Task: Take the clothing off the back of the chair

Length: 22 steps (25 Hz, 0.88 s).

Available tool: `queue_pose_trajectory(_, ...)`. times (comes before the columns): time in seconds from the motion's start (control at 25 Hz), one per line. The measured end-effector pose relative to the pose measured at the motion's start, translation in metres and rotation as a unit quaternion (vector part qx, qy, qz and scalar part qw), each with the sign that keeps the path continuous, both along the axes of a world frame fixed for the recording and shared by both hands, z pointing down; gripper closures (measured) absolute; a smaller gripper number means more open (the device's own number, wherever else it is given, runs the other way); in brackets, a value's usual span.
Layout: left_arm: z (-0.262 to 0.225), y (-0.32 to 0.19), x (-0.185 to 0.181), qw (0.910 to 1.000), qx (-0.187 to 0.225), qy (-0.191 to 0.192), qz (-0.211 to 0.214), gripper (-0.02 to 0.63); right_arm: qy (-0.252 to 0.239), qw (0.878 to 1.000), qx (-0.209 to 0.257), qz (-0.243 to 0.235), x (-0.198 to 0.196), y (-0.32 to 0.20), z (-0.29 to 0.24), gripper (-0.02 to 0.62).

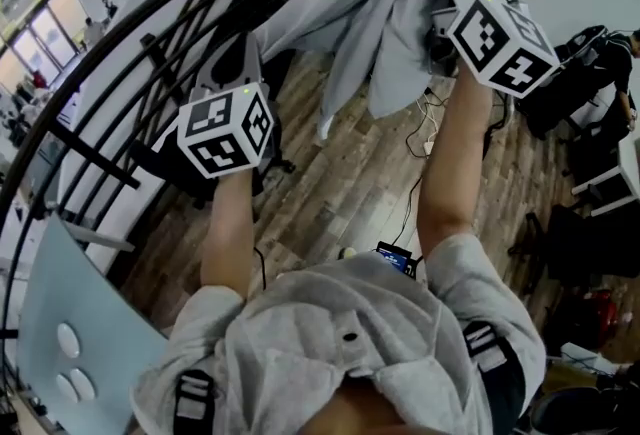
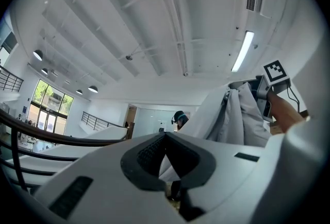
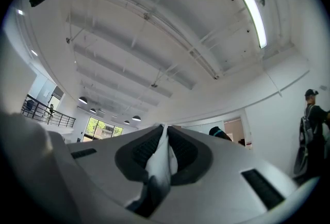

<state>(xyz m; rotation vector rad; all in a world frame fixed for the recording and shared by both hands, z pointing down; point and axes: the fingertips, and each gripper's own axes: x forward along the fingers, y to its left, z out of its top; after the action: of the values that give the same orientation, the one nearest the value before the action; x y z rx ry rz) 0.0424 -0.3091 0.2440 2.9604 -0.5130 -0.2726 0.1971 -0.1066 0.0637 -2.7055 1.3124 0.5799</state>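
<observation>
While the right gripper (image 3: 164,127) is clamped tight on a fold of the pale grey garment (image 1: 380,23) – cloth stands squeezed between its pads and trails back toward the camera – the left gripper (image 2: 165,134) has its jaws closed tip to tip. Only a pale sliver shows low in its gap, and I cannot tell whether that is pinched cloth. The garment hangs from the right gripper and drapes across toward the left gripper, its long axis running between them, so the right hand is plainly the one carrying it. It appears clear of the chair (image 1: 50,323), which sits well below and behind both grippers, so I judge the lift-off done. Only the head view shows the chair and the full drape; only the left gripper view shows the cloth bunched beneath the other gripper's marker cube (image 2: 276,71).
</observation>
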Motion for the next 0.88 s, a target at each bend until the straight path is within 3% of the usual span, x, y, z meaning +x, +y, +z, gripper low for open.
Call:
queue_pose_trajectory(0.24,-0.018,0.044,0.031,0.9995,0.014,0.011,0.026,0.595,0.022,0.999,0.011,0.028,0.016,0.052,-0.029,0.558)
queue_pose_trajectory(0.48,-0.033,0.097,0.095,0.9971,0.031,0.011,0.068,0.595,0.052,0.997,0.007,0.065,0.05,0.105,-0.061,0.56)
queue_pose_trajectory(0.88,-0.017,0.191,0.176,0.9897,0.04,-0.011,0.137,0.594,-0.019,0.992,-0.029,0.118,0.103,0.184,0.042,0.559)
